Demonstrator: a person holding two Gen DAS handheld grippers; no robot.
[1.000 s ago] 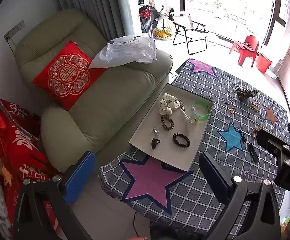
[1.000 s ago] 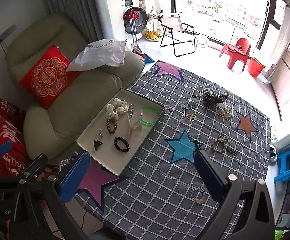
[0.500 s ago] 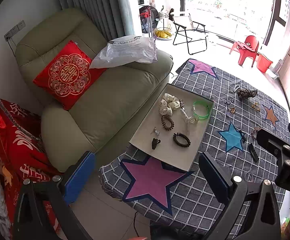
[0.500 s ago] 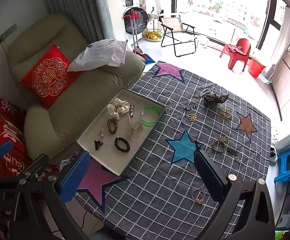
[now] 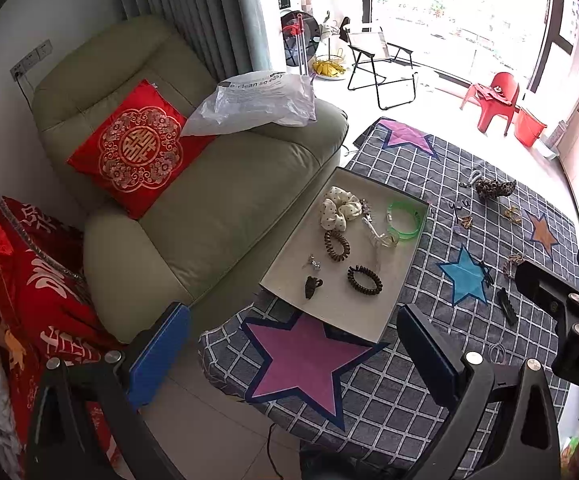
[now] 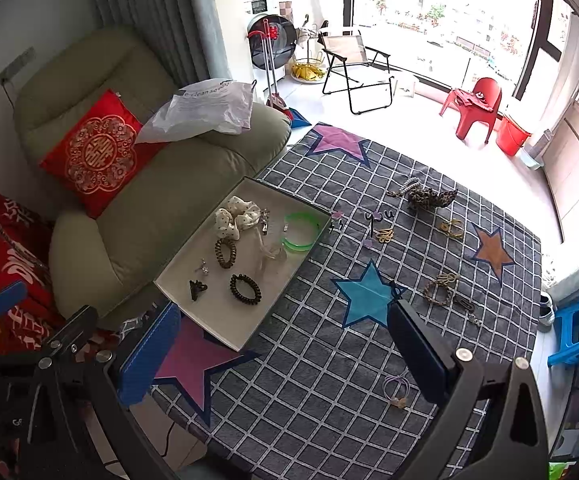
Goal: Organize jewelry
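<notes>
Grippers first: our left gripper (image 5: 289,354) and right gripper (image 6: 285,354) hover spread and empty. Beyond, we see the tray (image 6: 225,330) holding scrunchie, coil ties and green bangle (image 6: 301,232); farther bracelets (image 6: 437,292) and leopard bow (image 6: 429,198) remain loose on the checked cloth (image 6: 329,380).

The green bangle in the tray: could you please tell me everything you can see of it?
The green bangle is a translucent, bright green band that looks like plastic, curved into an open ring whose ends do not quite meet on its left side. It lies flat in the far right corner of the shallow beige tray, close to the tray's wall. A clear, glassy piece lies just beside it, perhaps touching. Neither pair of tongs is near it.
</notes>
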